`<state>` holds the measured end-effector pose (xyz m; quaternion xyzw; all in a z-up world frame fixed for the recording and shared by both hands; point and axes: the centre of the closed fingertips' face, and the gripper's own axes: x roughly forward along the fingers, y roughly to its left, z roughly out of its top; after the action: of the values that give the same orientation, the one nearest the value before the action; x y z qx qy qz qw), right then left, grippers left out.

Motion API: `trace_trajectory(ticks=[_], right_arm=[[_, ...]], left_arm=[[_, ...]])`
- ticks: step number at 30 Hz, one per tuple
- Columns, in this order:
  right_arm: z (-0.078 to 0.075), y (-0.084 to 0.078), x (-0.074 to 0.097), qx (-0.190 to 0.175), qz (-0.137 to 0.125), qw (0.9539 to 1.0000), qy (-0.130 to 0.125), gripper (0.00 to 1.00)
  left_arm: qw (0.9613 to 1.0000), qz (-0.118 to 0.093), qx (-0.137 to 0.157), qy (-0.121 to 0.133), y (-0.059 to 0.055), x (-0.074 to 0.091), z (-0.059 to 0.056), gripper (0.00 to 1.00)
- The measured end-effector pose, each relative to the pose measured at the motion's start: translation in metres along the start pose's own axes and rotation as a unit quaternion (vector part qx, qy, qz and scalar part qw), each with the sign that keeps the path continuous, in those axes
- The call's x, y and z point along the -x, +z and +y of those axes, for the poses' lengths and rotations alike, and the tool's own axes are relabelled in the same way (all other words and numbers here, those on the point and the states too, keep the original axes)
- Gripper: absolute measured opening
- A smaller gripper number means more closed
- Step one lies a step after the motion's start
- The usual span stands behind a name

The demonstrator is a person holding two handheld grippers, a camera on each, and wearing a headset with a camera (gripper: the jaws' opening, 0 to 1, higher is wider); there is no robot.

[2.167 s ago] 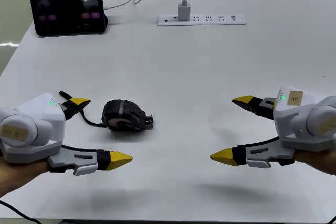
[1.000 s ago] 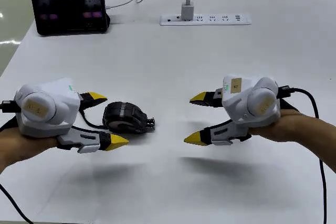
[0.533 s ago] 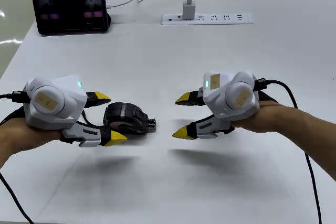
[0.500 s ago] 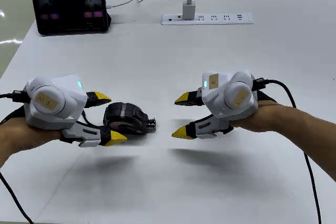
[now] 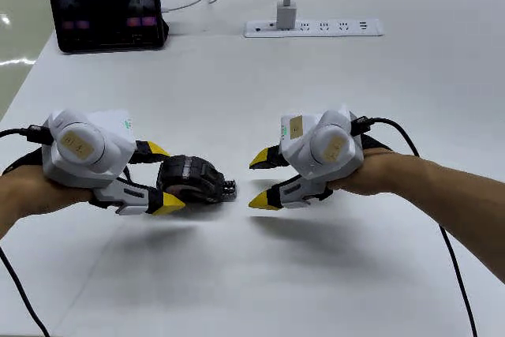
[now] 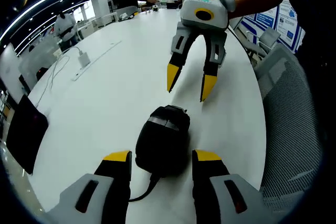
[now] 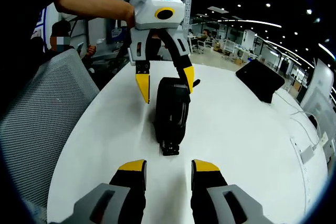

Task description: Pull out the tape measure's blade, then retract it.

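Tape measure (image 5: 193,180) fully wound; pulling and retracting are both ahead.
It lies toward the table's (image 5: 331,84) near-left part. The left gripper (image 5: 166,178) straddles its case, jaws apart, while the right gripper (image 5: 256,181) gapes empty beside the blade hook (image 5: 230,188).

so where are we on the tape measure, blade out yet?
Nothing done yet: the tape measure lies on the table with its blade hook at its mouth. In hand: left hand-held gripper, open, straddles it; right hand-held gripper, open, faces the hook, apart from it. Left: grip, pull out, retract.
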<state>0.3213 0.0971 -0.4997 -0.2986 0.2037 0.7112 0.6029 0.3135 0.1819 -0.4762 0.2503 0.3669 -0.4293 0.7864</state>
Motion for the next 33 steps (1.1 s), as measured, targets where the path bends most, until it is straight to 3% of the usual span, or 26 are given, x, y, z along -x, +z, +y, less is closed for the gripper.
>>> trace_trajectory(ticks=[19,33], right_arm=[[-0.005,0.004,-0.023,0.004,0.009,0.9998,0.015,0.19],[-0.003,0.001,-0.035,0.003,0.02,0.9995,0.024,0.14]], left_arm=[[0.9967,0.038,-0.056,-0.046,-0.006,-0.003,0.003,0.28],[0.9958,0.034,-0.066,-0.054,-0.007,-0.007,0.004,0.25]])
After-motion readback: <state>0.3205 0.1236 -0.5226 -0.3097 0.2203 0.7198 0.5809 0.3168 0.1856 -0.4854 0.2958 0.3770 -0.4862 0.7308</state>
